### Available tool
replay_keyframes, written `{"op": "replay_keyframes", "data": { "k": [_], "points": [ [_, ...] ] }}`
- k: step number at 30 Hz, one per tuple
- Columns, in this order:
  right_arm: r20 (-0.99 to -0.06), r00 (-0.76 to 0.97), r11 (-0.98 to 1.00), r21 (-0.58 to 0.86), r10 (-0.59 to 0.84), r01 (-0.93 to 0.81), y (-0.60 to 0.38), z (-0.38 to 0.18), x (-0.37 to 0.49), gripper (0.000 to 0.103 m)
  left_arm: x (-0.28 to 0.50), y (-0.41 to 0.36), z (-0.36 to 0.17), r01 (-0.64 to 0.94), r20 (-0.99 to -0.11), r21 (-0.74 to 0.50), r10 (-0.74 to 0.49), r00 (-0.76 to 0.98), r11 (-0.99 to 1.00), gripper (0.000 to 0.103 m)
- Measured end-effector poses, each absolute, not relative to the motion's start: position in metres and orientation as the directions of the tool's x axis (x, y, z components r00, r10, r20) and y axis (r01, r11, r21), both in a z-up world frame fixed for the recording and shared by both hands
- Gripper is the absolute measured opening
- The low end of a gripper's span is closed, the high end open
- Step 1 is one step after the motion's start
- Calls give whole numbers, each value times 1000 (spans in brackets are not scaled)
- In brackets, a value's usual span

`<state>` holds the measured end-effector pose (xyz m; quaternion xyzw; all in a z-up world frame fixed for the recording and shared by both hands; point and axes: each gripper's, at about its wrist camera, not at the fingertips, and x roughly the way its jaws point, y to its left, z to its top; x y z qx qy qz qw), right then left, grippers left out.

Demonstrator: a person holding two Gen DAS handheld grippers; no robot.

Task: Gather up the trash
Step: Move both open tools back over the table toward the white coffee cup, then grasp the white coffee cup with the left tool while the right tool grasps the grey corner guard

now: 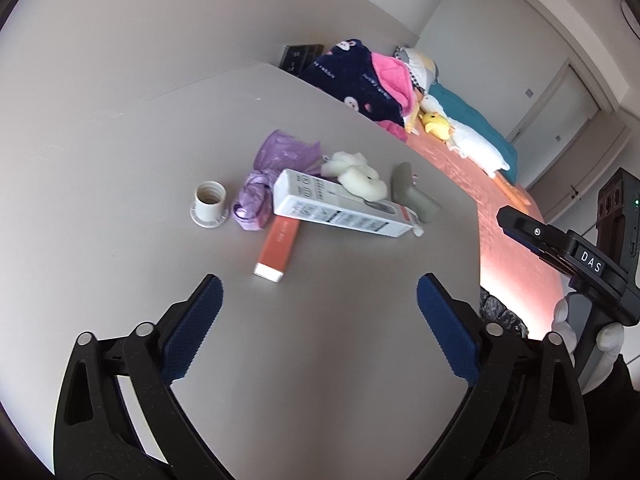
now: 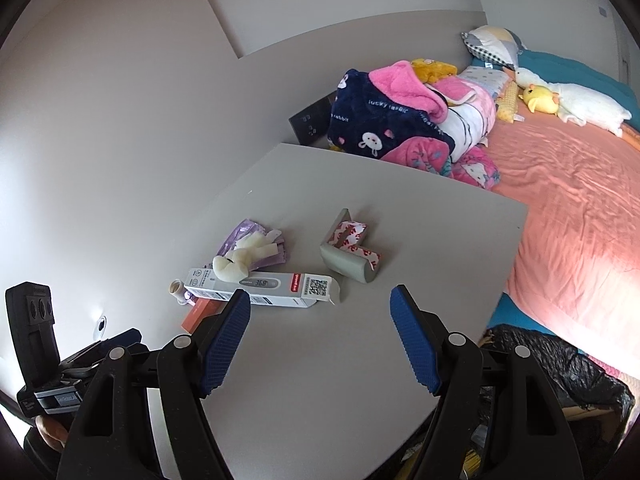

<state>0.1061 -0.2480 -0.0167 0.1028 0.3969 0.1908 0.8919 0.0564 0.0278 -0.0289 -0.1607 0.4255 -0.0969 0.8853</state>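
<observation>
Above grey table (image 1: 120, 184), left gripper (image 1: 320, 308) and right gripper (image 2: 320, 320) both wide, empty, white box (image 1: 340, 210) ahead

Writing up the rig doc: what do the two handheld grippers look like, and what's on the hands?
Both the left gripper and the right gripper have matte black plastic jaw arms with silver pivot pins and blue ribbed pads. The right unit's black body carries a white "DAS" label. A white glove covers the hand gripping it.
</observation>
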Motion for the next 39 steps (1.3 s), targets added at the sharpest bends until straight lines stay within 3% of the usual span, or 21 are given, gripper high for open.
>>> {"op": "replay_keyframes", "data": {
  "k": [8, 14, 24, 31, 39],
  "points": [
    [-695, 601, 919, 299, 394, -258, -231, -30, 134, 73, 75, 53, -39, -43, -721, -375, -262, 641, 926, 63],
    [-720, 592, 931, 260, 363, -255, -221, -43, 160, 73, 90, 68, -45, -92, -731, -346, -207, 651, 934, 53],
    [-758, 572, 946, 195, 314, -261, -208, -65, 191, 73, 113, 79, -58, -137, -758, -317, -164, 631, 938, 48],
    [-783, 554, 952, 162, 284, -260, -201, -79, 205, 65, 124, 81, -68, -139, -775, -297, -153, 613, 945, 35],
    [-795, 554, 958, 113, 247, -265, -202, -89, 209, 56, 127, 79, -75, -142, -781, -263, -124, 612, 954, 30]
  ]
}}
